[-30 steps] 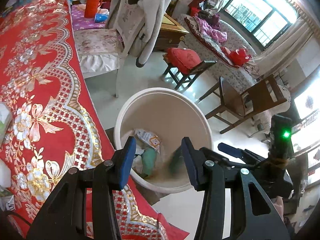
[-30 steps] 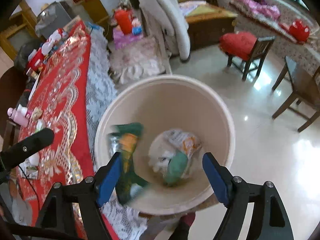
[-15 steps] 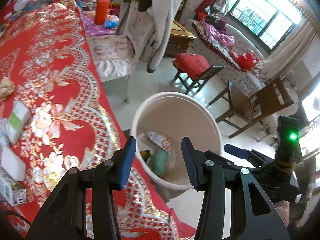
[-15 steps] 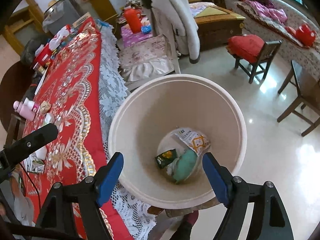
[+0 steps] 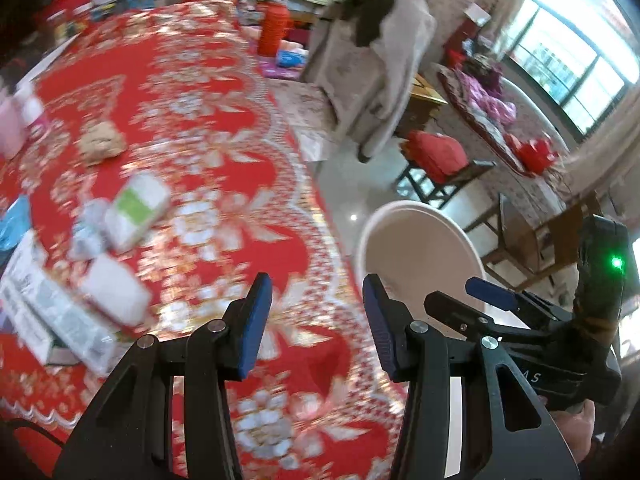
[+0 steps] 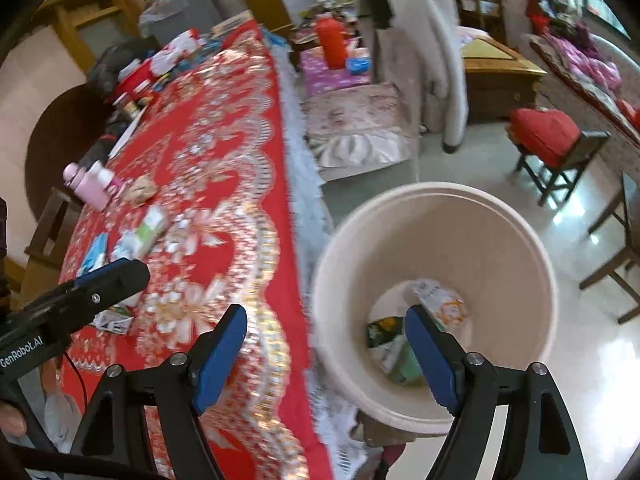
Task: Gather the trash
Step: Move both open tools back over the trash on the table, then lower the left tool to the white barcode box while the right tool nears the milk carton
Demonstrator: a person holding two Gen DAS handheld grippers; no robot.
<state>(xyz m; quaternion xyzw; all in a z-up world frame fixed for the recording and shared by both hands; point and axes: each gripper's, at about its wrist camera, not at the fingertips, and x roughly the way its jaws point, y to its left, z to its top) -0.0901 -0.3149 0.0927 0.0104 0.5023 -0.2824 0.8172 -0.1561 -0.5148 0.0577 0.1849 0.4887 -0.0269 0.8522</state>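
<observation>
Now, left wrist view: your left gripper point(image 5: 316, 320) is released, nothing between its jaws, over the red tablecloth point(image 5: 224, 168).
Trash left on the table: a green-and-white packet point(image 5: 136, 210), a white wad point(image 5: 114, 294) and a crumpled brown scrap point(image 5: 100, 144) — all blurred.
Risk here: reach while the view is smeared and you may grab the cloth, or nudge the pink bottle point(image 5: 16, 120).
Right wrist view: your right gripper point(image 6: 326, 354) is released too, empty, straddling the table edge and the bin point(image 6: 436, 220).
Bin: wrappers point(image 6: 404, 344) already lie at the bottom.
Risk here: the bin sits close beside the lace trim — clip its rim and it could tip.
Writing: "GenRobot.AI" on the other gripper's body; packet labels unreadable.
</observation>
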